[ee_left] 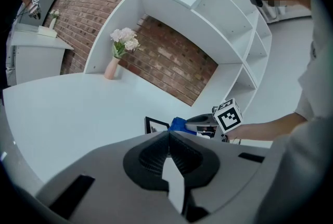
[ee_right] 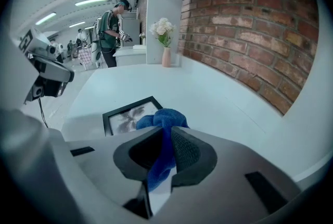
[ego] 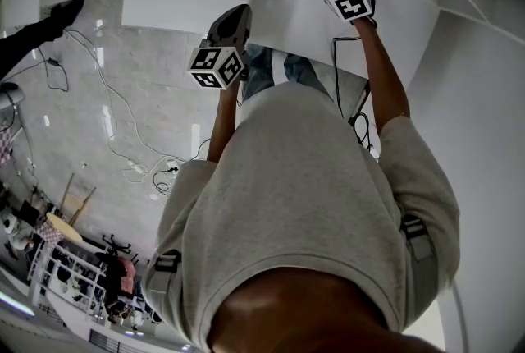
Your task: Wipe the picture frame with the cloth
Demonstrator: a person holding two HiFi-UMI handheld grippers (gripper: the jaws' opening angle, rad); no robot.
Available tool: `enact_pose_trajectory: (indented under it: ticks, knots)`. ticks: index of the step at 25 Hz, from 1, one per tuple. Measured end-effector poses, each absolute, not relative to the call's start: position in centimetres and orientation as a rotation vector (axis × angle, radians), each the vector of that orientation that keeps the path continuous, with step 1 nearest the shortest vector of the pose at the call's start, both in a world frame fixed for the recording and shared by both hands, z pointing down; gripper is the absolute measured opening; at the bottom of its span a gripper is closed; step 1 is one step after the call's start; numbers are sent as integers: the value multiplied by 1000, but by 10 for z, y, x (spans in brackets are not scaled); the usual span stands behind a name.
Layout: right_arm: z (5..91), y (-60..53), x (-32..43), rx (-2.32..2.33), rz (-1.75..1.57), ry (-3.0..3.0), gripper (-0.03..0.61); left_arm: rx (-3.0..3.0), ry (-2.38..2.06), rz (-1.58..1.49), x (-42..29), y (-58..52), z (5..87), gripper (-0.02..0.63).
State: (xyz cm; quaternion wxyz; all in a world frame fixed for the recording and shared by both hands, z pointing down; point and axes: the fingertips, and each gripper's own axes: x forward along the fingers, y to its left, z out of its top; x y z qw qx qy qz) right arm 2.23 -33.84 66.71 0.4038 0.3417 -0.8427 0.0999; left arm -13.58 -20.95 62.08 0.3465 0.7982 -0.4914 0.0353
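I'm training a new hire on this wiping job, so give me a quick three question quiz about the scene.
1. True or false: the left gripper holds the cloth.
2. Where is the frame? A: flat on the white table. B: on a shelf. C: leaning against the bricks.
3. Fill in: the cloth is ___ in colour.
Key: 1 false, the right gripper holds it. 2 A. 3 blue.
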Motion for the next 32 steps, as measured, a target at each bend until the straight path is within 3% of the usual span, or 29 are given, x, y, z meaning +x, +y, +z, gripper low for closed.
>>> enact_pose_trajectory:
  ticks: [20, 32]
  knots:
    - [649, -331, -98, 679, 162, -2303, 66, 2014, -1410, 75, -180, -194, 617, 17]
    - [681, -327, -93, 663, 264, -2232, 66, 1979, -1426, 76, -192, -189, 622, 17]
